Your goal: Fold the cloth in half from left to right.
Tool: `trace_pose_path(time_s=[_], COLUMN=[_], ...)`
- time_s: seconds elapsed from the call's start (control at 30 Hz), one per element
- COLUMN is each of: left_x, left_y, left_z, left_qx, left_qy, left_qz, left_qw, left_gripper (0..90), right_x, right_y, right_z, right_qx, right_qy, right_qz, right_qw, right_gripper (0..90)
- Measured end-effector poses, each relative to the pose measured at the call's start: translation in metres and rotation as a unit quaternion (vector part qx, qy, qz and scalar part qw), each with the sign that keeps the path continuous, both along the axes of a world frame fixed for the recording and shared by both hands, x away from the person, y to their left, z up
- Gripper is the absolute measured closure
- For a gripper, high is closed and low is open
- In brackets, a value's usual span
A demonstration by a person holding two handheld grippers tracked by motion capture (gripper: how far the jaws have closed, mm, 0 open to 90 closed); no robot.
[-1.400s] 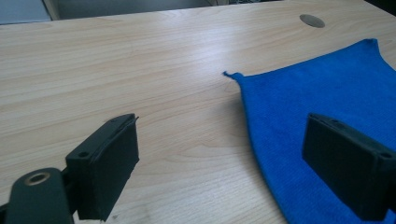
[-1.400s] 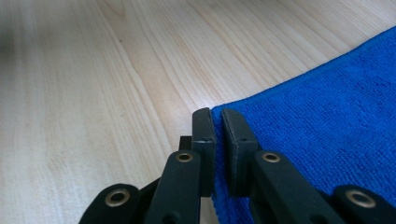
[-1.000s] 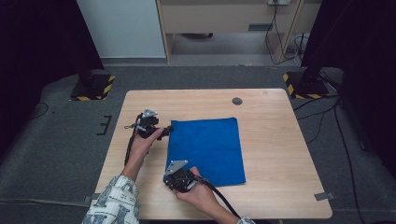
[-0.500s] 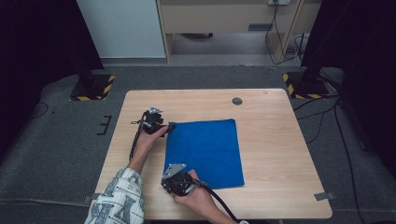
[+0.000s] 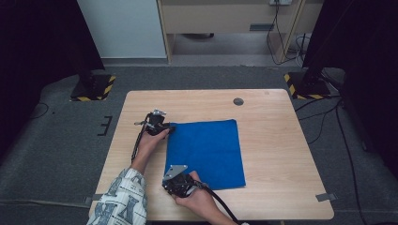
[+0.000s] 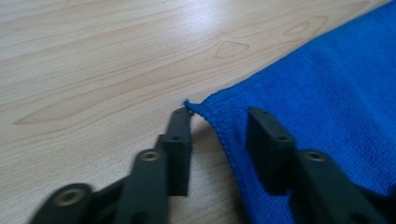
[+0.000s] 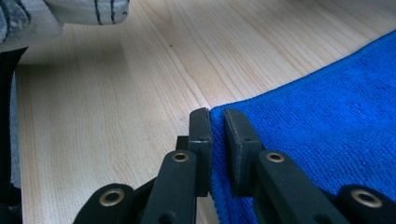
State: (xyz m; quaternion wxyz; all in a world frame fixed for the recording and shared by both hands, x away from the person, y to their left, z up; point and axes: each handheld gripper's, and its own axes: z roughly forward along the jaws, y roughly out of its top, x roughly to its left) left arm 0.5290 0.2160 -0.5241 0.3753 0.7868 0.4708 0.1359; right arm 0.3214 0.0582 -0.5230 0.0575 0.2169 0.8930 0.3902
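A blue cloth [image 5: 206, 150] lies flat on the wooden table [image 5: 277, 140]. My left gripper [image 5: 157, 123] is at the cloth's far left corner. In the left gripper view that gripper [image 6: 219, 116] is open, its jaws straddling the cloth's [image 6: 327, 93] corner edge, one on bare wood and one over the fabric. My right gripper [image 5: 176, 180] is at the near left corner. Seen in the right gripper view, it [image 7: 215, 114] is shut on the hem of the cloth [image 7: 327, 102].
A small dark round disc [image 5: 238, 101] sits in the tabletop near the far edge. A patterned sleeve [image 5: 119, 199] comes in at the table's near left. Grey floor surrounds the table, with black stands at the back corners.
My left gripper has shifted right, up to the cloth's far left corner. My right gripper has drawn slightly toward the near edge at the near left corner.
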Motion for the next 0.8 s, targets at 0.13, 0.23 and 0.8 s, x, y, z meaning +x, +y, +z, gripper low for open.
trace_pose_path(time_s=[0.13, 0.23, 0.8], left_x=[-0.002, -0.003, -0.011], left_y=[-0.001, -0.001, 0.013], left_z=[0.005, 0.01, 0.034], left_qx=[-0.018, -0.031, -0.044], left_qy=[-0.013, -0.026, -0.054], left_qz=[-0.011, -0.01, -0.001], left_qw=[0.9997, 0.9991, 0.9976], left_gripper=[82.2, 87.3, 88.6], right_x=[-0.001, -0.002, -0.009], right_y=[-0.001, 0.0, 0.007], right_z=[0.002, 0.003, 0.019], right_qx=[0.001, 0.002, 0.018], right_qy=[-0.002, -0.005, -0.03], right_qz=[-0.002, -0.003, -0.005], right_qw=[1.0, 1.0, 0.9994], right_gripper=[82.3, 82.5, 87.0])
